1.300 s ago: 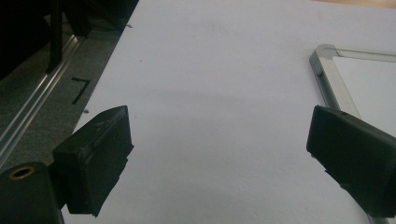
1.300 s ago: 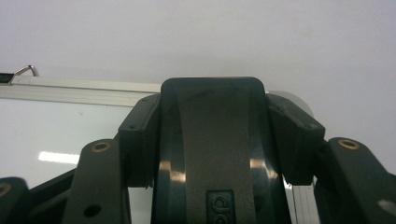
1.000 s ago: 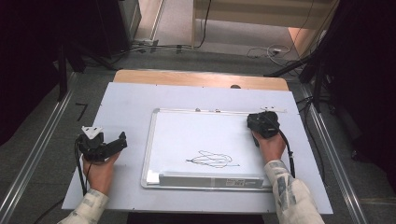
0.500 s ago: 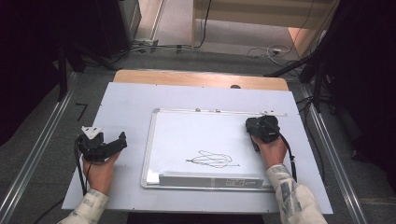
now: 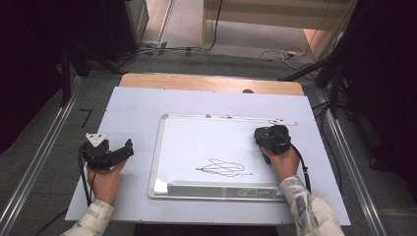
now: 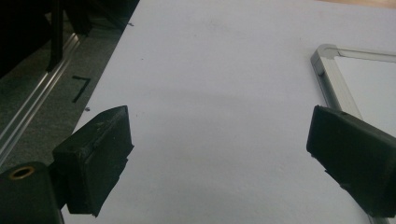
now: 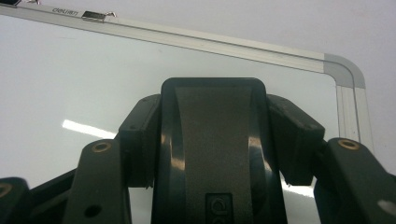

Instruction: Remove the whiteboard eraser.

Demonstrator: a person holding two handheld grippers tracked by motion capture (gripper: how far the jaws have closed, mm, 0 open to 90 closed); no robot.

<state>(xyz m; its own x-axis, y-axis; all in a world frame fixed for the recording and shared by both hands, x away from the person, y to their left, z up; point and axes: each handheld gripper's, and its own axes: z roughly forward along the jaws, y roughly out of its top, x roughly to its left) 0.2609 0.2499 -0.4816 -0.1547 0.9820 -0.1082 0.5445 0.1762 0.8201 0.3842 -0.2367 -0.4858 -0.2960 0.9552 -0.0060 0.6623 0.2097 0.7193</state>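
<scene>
Right gripper [image 7: 212, 140] clamped on a black eraser [image 7: 212, 154], over the whiteboard [image 5: 196, 142] toward its three o'clock edge. Scribble [image 5: 223, 168] lying at about eight o'clock from it. Eraser likely light, rigid, smooth-shelled; best squeezed across its sides. Left gripper [image 6: 219, 154] spread wide, empty, over table [image 5: 137, 108] at the board's nine o'clock.

A test room set up for recording

A white table [image 5: 137, 105] is ringed by metal rails [image 5: 37, 164], dark stands [image 5: 334, 73] and loose cables [image 5: 282, 53] on a grey floor [image 5: 246, 32]. A 7 [image 5: 86, 117] is marked there.
</scene>
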